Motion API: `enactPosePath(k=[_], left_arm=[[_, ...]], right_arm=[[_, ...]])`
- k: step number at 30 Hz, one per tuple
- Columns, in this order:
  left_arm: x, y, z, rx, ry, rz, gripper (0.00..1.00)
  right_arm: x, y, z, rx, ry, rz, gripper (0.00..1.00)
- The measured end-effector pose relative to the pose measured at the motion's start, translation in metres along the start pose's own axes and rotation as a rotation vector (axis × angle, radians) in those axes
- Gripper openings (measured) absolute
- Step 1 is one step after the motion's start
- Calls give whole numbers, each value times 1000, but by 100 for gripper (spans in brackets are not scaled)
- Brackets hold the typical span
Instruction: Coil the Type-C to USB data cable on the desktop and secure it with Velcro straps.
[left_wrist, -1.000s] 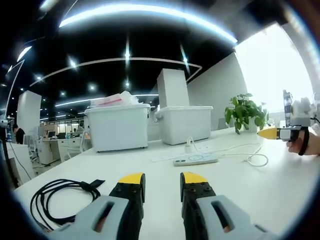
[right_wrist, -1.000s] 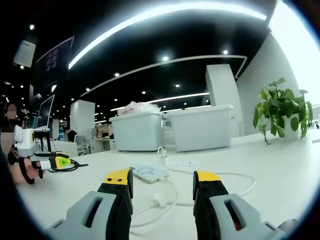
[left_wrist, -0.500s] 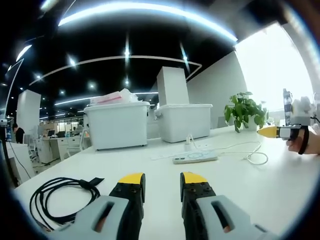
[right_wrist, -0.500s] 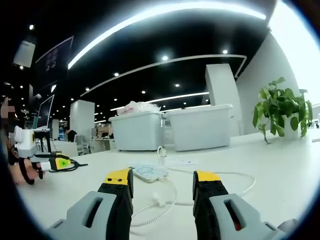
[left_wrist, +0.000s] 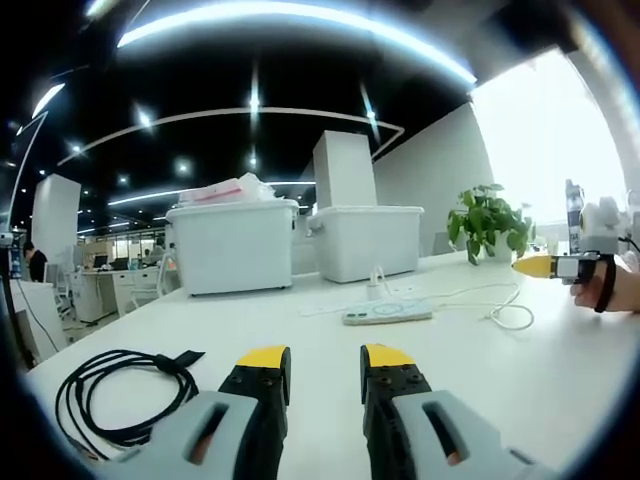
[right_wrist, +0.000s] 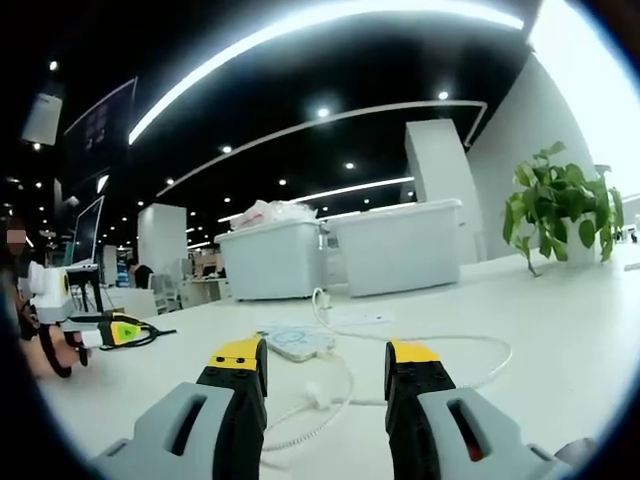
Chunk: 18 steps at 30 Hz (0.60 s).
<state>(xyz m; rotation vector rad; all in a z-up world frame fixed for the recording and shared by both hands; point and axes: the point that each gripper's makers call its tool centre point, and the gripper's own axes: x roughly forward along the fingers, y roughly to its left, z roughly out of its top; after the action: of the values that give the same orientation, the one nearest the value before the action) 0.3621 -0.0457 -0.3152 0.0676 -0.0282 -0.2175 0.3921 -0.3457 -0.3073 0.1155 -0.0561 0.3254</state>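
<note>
A black cable (left_wrist: 110, 395) lies in a loose coil on the white desk (left_wrist: 300, 335) at the lower left of the left gripper view, with a flat black strap (left_wrist: 183, 358) at its far end. My left gripper (left_wrist: 325, 360) is open just right of the coil, nothing between its jaws. In the right gripper view my right gripper (right_wrist: 325, 352) is open above a white cable (right_wrist: 330, 395). The left gripper (right_wrist: 115, 330) shows there at far left with the black cable (right_wrist: 150, 332) behind it. The right gripper (left_wrist: 545, 266) shows at the right edge of the left gripper view.
A white power strip (left_wrist: 388, 316) with a charger plugged in lies mid-desk, white cable looping from it. Two white storage bins (left_wrist: 235, 247) (left_wrist: 368, 243) stand at the back. A potted plant (left_wrist: 490, 225) stands at the back right. A monitor (right_wrist: 88, 235) stands at left.
Both views have shifted only slightly. The cables and both grippers stay where they were, jaws still apart.
</note>
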Motion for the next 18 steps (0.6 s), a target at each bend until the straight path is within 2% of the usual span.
enactPosePath(k=[18], left_arm=[[0, -1, -1, -2, 7, -1, 29]], right_arm=[[0, 2, -1, -2, 6, 8, 46]])
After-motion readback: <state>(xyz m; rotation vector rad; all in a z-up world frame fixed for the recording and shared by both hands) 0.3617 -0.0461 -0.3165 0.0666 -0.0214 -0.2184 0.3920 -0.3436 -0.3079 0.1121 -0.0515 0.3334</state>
